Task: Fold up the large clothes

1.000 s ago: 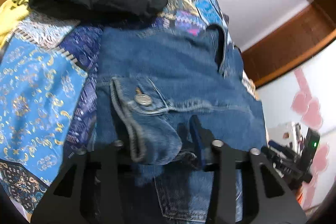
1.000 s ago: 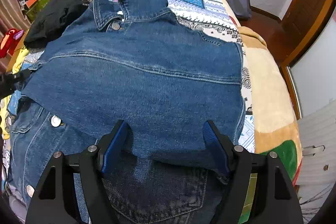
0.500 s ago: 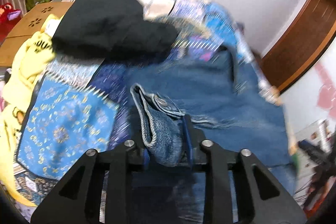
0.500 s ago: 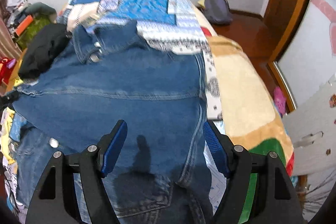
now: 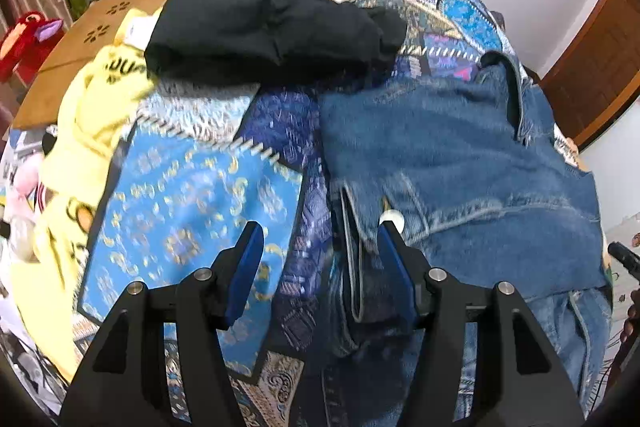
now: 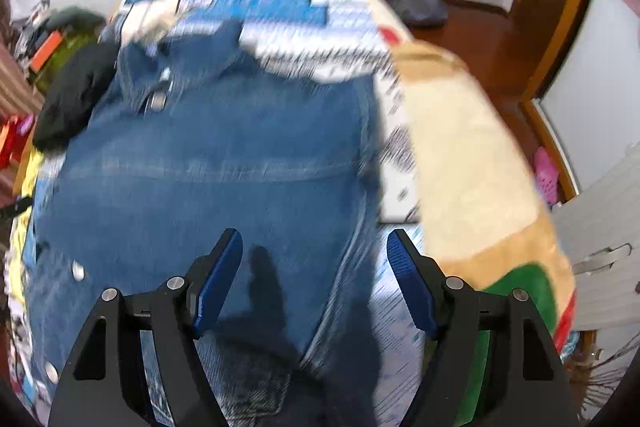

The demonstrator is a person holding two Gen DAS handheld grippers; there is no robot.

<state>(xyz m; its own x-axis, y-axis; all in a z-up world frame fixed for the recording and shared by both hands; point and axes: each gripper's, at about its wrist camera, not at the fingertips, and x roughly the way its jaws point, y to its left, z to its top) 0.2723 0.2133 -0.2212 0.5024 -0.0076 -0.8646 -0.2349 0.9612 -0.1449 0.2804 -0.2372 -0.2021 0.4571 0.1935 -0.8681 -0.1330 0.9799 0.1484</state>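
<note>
Both my claws hang spread over the bed: left claw [image 5: 320, 263], jaws just opened, straddles the denim jacket [image 5: 460, 155] cuff edge; right claw [image 6: 314, 281] grips nothing.

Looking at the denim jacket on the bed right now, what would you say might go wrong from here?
1. The left gripper has just been opening; the jacket's cuff sits by its right pad, so pulling away might drag the fold loose.
2. The denim jacket lies over jeans; another fold may catch both.
3. The black garment lies close and could get swept in.
</note>
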